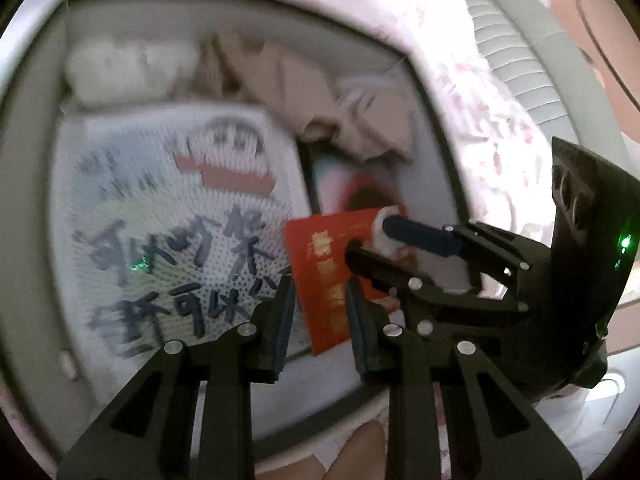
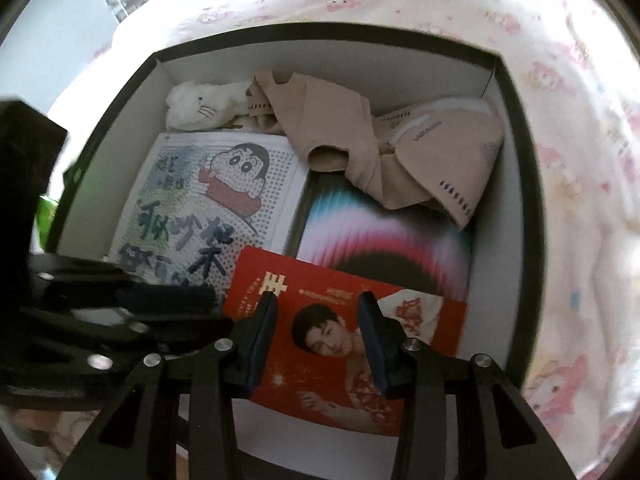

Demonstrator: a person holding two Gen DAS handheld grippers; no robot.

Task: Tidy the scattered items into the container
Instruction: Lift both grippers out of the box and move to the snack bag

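A black-rimmed box (image 2: 320,60) with white walls sits on the bed. It holds a cartoon-printed sheet (image 2: 208,200), a rainbow-shaded card (image 2: 384,232), a beige garment (image 2: 340,132) and a white plush (image 2: 200,104). A red photo card (image 2: 320,340) lies at the box's near end. My right gripper (image 2: 318,300) hovers over it, jaws apart and not pressing on it. The left gripper (image 2: 208,304) comes in from the left beside the card's edge. In the blurred left wrist view, my left gripper (image 1: 320,284) stands open and empty above the red card (image 1: 316,264), opposite the right gripper (image 1: 370,236).
A white bedsheet with pink cartoon prints (image 2: 560,120) surrounds the box. Something green (image 2: 46,208) shows past the box's left side. A ribbed white object (image 1: 516,52) lies beyond the far right rim. A bit of a person's hand (image 1: 360,452) shows below my left gripper.
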